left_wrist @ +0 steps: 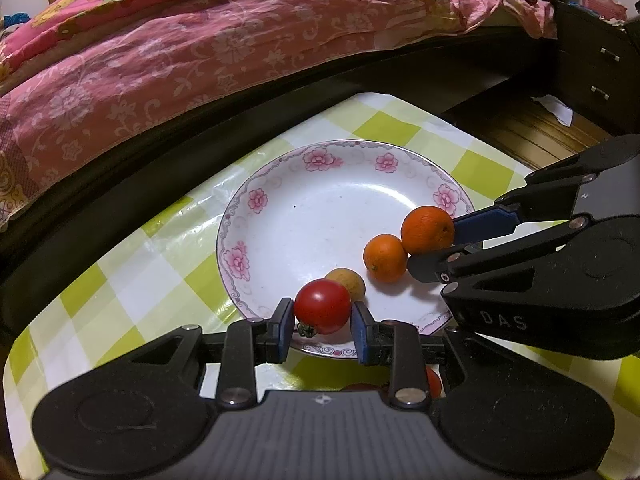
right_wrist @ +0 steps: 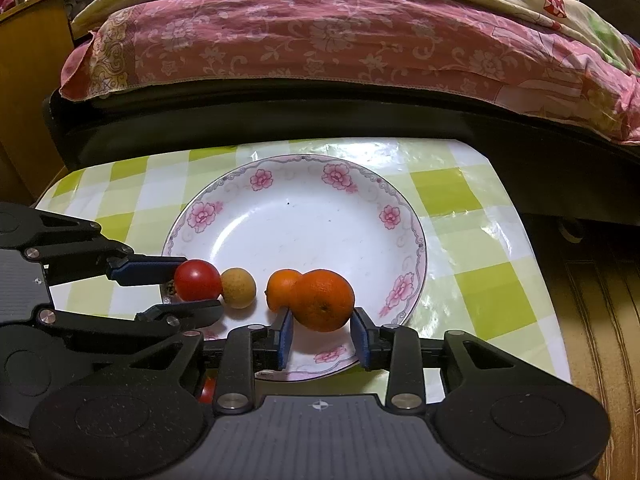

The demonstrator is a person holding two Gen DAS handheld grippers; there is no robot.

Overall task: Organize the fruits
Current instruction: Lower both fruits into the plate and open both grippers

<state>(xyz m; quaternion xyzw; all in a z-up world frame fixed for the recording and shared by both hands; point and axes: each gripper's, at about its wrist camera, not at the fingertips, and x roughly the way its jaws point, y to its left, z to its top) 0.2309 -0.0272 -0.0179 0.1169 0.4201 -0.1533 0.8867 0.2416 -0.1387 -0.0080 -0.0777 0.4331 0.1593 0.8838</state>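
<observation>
my left gripper has its jaws closed part way onto a red tomato, one blue pad against each side. the tomato's green stem end points down and toward the left pad, so its stem axis runs tilted rather than upright. it sits over the near rim of the flowered plate, and i cannot tell whether it touches the plate. just beyond these jaws a small tan fruit lies on the plate, touching or nearly touching the tomato.

my right gripper has its jaws at about the same part-open width, clamped on the larger orange. from the right wrist view that orange is slightly oblong, its long axis running across the jaws and tipped down to the right, with the dimpled navel facing the camera. a smaller orange lies just ahead and left of these jaws, pressed against the held one; in the left wrist view its stem spot points down toward the plate. to the left of these jaws the tan fruit and the tomato continue the row along the plate's near side.

the plate rests on the worktop, which has a green and white checked cover. under my left jaws, a bit of another red fruit shows on the worktop, mostly hidden. a bed with pink floral covers runs beyond the worktop.
</observation>
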